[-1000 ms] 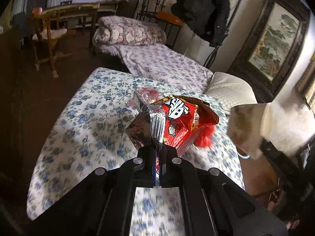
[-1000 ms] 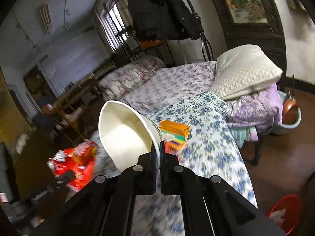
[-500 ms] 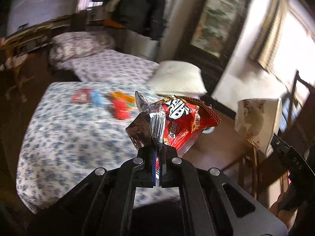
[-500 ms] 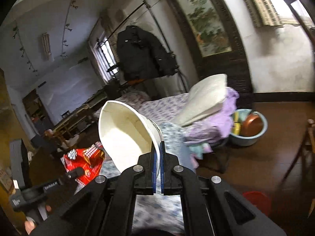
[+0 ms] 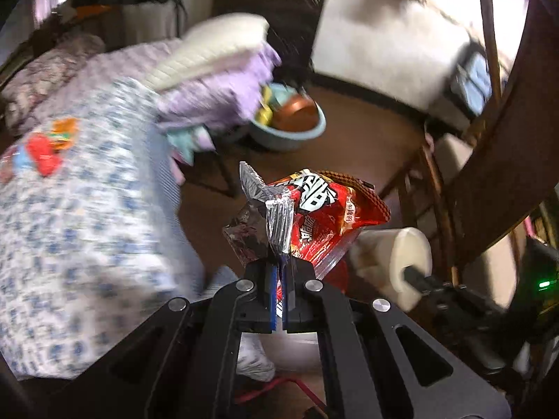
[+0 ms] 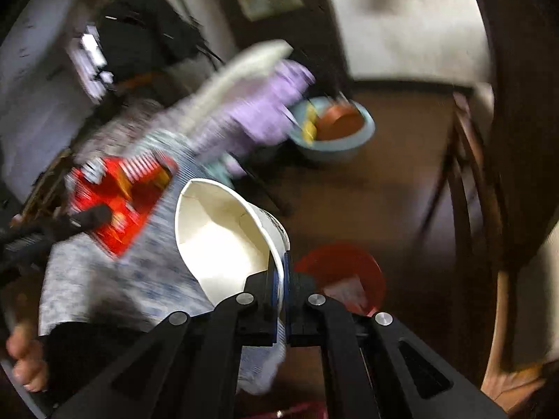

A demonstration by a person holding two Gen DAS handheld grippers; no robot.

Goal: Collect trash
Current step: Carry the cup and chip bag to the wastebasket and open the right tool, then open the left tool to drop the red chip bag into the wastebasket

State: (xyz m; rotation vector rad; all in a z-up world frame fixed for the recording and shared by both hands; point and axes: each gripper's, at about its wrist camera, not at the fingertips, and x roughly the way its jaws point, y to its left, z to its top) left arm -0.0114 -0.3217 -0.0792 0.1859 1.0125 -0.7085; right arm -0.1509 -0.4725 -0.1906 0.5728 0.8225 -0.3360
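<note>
My left gripper (image 5: 279, 272) is shut on a red snack bag (image 5: 321, 216) with a silver torn top, held in the air past the bed's corner. My right gripper (image 6: 281, 279) is shut on the rim of a white paper bowl (image 6: 223, 237), mouth tilted toward the camera. The bowl also shows in the left wrist view (image 5: 394, 262), just right of the bag. The bag shows in the right wrist view (image 6: 118, 199), to the left. A red bin (image 6: 340, 276) with white scraps inside stands on the floor just beyond the right gripper. More wrappers (image 5: 45, 146) lie on the bed.
The bed with a blue floral sheet (image 5: 80, 227) fills the left. A white pillow on purple bedding (image 5: 216, 76) sits at its end. A blue basin (image 5: 290, 122) holding a brown pot stands on the brown floor. A dark wooden chair frame (image 5: 489, 160) stands at the right.
Both grippers have swung right and tipped downward, away from the bed toward the floor. The red bin has come close under the right gripper. Both still hold their items.
</note>
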